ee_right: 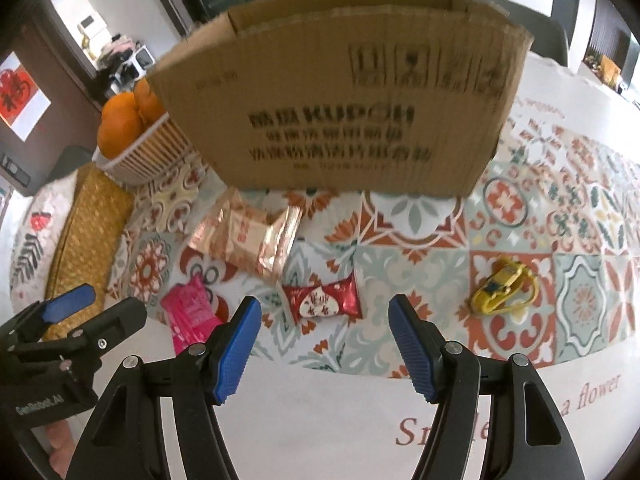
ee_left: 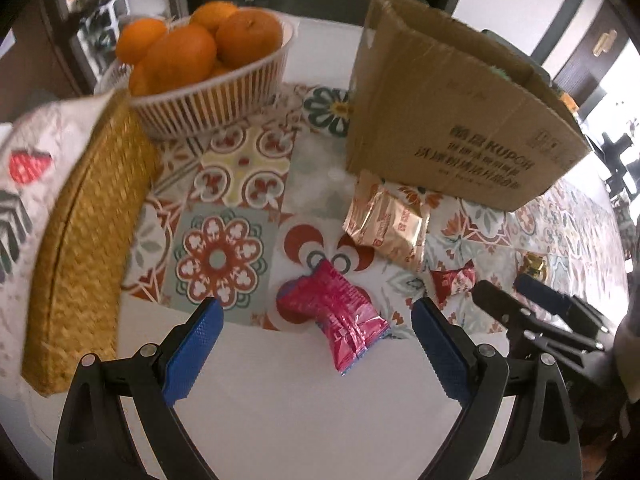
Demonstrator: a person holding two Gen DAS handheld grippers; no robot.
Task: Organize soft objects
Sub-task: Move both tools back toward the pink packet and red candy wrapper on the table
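Note:
A pink snack packet (ee_left: 336, 316) lies on the patterned tablecloth between the open fingers of my left gripper (ee_left: 316, 320); it also shows in the right wrist view (ee_right: 190, 312). A gold foil packet (ee_left: 386, 222) (ee_right: 248, 240) lies just in front of an open cardboard box (ee_left: 452, 120) (ee_right: 352, 108). A small red-and-white candy packet (ee_left: 454, 282) (ee_right: 324, 300) lies just ahead of my open, empty right gripper (ee_right: 324, 320). A small yellow toy (ee_right: 500, 284) lies to the right. The right gripper (ee_left: 516, 292) shows at the right in the left wrist view.
A white ribbed basket (ee_left: 216, 92) (ee_right: 148, 148) of oranges stands at the back left. A woven straw basket (ee_left: 88, 232) (ee_right: 86, 240) with patterned fabric lining sits at the left edge. The tablecloth's white border (ee_right: 320, 420) lies nearest me.

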